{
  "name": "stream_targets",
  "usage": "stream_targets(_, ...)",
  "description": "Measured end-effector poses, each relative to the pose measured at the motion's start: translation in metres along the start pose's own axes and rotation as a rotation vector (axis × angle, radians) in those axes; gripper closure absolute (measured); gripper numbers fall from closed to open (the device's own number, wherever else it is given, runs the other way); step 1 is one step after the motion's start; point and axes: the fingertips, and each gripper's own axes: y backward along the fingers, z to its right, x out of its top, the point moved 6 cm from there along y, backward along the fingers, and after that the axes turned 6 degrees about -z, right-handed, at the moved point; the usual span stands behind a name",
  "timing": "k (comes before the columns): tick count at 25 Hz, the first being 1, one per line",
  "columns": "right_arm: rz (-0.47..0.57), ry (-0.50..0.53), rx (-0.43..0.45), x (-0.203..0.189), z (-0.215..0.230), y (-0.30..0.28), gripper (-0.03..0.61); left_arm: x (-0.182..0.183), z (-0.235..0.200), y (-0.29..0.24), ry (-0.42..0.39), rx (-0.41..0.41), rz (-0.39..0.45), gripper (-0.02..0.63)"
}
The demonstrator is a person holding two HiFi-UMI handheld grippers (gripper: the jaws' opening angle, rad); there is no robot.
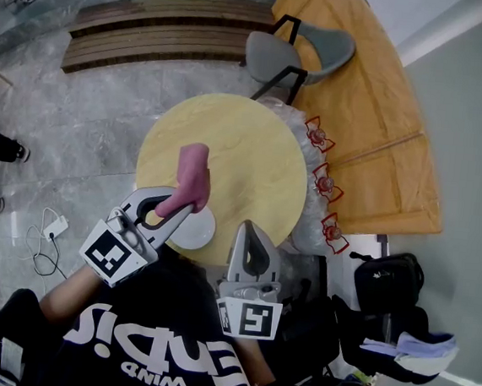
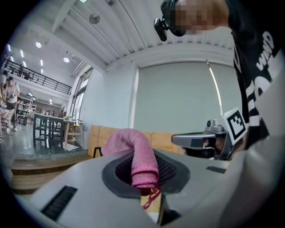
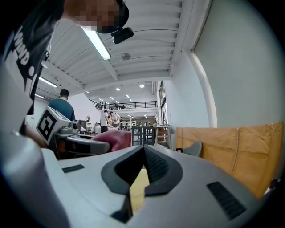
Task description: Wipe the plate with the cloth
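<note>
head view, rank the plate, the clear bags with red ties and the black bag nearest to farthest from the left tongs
1. Plate, on the table just under the left tongs, which grip the pink cloth.
2. Clear bags with red ties, beside the table's right edge.
3. Black bag, farthest right, well clear of the table.

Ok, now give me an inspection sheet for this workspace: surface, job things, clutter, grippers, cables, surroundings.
Surface: round yellow table.
Job's things: white plate at the table's near edge, partly hidden by the left gripper; pink cloth off the plate.
Clutter: nothing seen on the table.
Grippers: left gripper shut on the cloth; right gripper shut, empty.
Cables: white cable on the floor, left.
Surroundings: grey chair, plastic bags, black bags, wooden bench.
</note>
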Motion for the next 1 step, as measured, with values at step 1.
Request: stream_targets(1, 0.001, -0.001, 0.001, 0.0004, -0.0003, 0.0001, 0.557, 0.0001, 0.0001, 0.0003, 0.002, 0.001, 0.0, 0.561)
